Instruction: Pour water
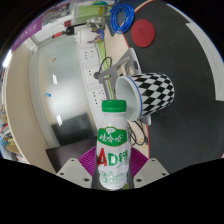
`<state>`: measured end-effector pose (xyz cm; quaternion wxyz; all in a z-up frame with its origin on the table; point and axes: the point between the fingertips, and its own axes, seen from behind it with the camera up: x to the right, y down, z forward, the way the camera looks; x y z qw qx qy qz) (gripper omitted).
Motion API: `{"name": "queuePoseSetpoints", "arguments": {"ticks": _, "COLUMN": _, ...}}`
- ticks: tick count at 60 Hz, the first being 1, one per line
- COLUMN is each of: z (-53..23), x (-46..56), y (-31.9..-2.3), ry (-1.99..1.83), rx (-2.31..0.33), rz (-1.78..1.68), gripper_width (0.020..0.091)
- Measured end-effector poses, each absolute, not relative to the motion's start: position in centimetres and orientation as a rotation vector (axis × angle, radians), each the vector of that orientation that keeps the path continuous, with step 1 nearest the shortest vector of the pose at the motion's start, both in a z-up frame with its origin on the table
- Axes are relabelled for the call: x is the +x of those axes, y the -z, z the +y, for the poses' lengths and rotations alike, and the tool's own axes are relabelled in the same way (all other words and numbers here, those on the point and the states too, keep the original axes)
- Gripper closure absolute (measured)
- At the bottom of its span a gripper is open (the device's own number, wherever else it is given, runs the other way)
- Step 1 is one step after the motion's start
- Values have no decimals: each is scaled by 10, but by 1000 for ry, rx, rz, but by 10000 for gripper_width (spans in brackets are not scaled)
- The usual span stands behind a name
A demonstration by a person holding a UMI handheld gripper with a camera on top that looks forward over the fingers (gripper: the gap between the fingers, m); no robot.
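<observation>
Closed on a small AD drink bottle [113,145], hand-held gripper [112,178] with a pad pressing each side. Held upright, green cap [115,105] apparently on. Just beyond, a checkered cup [152,92] lying tilted on the tabletop [60,90]. Likely to spill or miss if tipped toward that sideways mouth; nothing poured while capped.

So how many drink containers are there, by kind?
Bottle: 1, the green-capped AD drink bottle, pressed between the gripper fingers.
Mug: 1, the black-and-white checkered mug, lying tipped on its side just beyond the bottle.
Total: 2
</observation>
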<state>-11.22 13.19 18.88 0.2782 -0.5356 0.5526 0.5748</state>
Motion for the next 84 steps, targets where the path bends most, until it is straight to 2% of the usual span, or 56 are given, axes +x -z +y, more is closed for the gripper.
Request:
{"name": "queuePoseSetpoints", "arguments": {"ticks": 5, "z": 128, "x": -108, "y": -199, "ry": -1511, "rx": -1460, "rz": 1441, "gripper_width": 687}}
{"name": "queuePoseSetpoints", "arguments": {"ticks": 11, "z": 124, "x": -95, "y": -228, "ry": -1388, "rx": -1519, "rz": 1262, "gripper_width": 686}}
{"name": "queuePoseSetpoints", "arguments": {"ticks": 23, "z": 122, "x": -30, "y": -279, "ry": -733, "rx": -1720, "rz": 614, "gripper_width": 687}}
{"name": "queuePoseSetpoints", "arguments": {"ticks": 33, "z": 131, "x": 60, "y": -286, "ry": -181, "rx": -1708, "rz": 260, "gripper_width": 685}}
{"name": "queuePoseSetpoints", "arguments": {"ticks": 40, "z": 139, "x": 97, "y": -266, "ry": -42, "rx": -1689, "rz": 148, "gripper_width": 686}}
{"name": "queuePoseSetpoints", "arguments": {"ticks": 51, "z": 156, "x": 146, "y": -193, "ry": 84, "rx": -1756, "rz": 152, "gripper_width": 686}}
{"name": "queuePoseSetpoints", "arguments": {"ticks": 66, "z": 173, "x": 164, "y": -116, "ry": 70, "rx": -1809, "rz": 174, "gripper_width": 662}}
{"name": "queuePoseSetpoints", "arguments": {"ticks": 75, "z": 166, "x": 162, "y": -118, "ry": 37, "rx": -1765, "rz": 185, "gripper_width": 630}}
{"name": "queuePoseSetpoints", "arguments": {"ticks": 84, "z": 157, "x": 166, "y": -117, "ry": 30, "rx": -1792, "rz": 245, "gripper_width": 550}}
